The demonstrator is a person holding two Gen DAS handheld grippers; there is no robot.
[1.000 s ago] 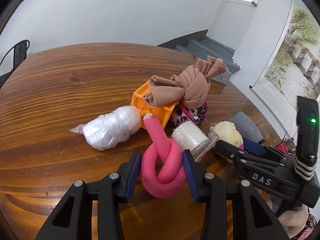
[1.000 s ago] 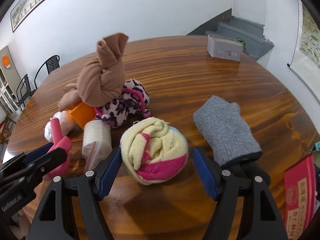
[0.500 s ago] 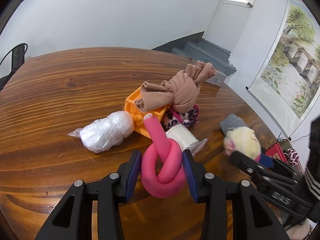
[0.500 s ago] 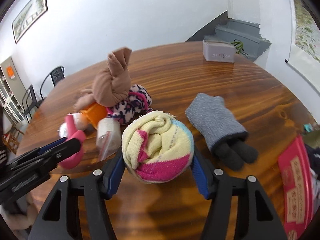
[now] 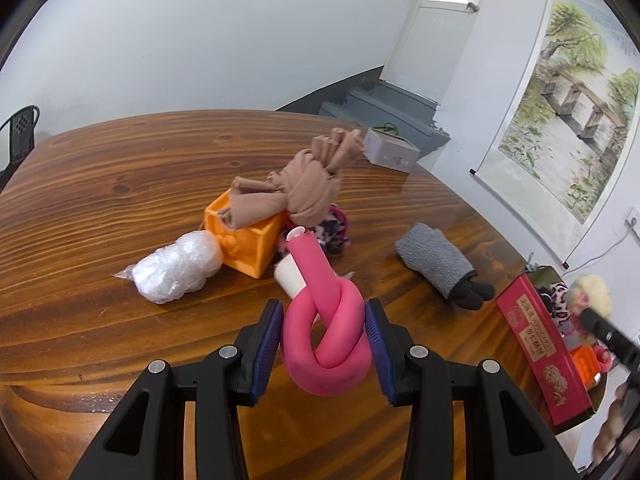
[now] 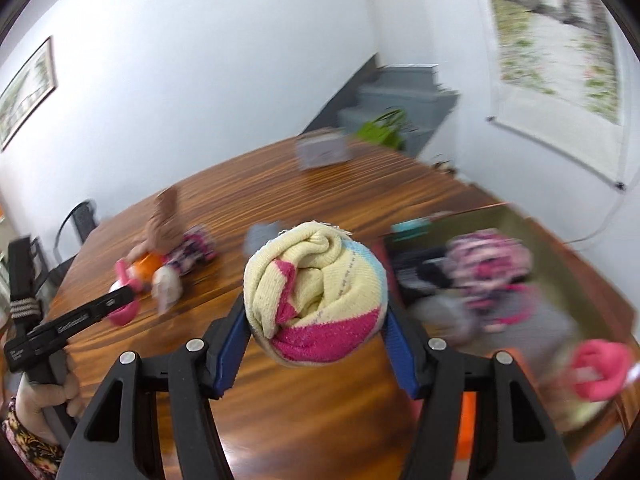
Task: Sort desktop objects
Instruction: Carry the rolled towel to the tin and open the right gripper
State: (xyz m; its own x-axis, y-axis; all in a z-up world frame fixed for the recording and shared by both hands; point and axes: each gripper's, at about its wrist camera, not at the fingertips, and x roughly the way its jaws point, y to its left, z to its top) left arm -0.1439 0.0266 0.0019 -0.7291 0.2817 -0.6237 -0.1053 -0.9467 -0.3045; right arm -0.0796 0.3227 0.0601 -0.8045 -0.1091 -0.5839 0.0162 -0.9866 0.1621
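Left gripper (image 5: 324, 332): jaws nearly closed, pads pressed on both flanks of pink foam roller (image 5: 325, 336), knotted into a loop, held clear of surface (image 5: 100, 208) at lower centre of left view. Judged light, spongy, springy; grip across the knot's widest part sound, free tail likely to wobble.

Right gripper (image 6: 316, 324): jaws about half open, clamped on rolled sock (image 6: 316, 288), yellow, pink and pale blue, held at frame centre just left of red box (image 6: 600, 292). Judged soft, light, compressible; hold across the roll's middle advised, loose outer flap liable to unroll.

Writing: gold characters on the box side (image 5: 540, 360), not legible. White lettering on left gripper body in right view, blurred, unreadable.
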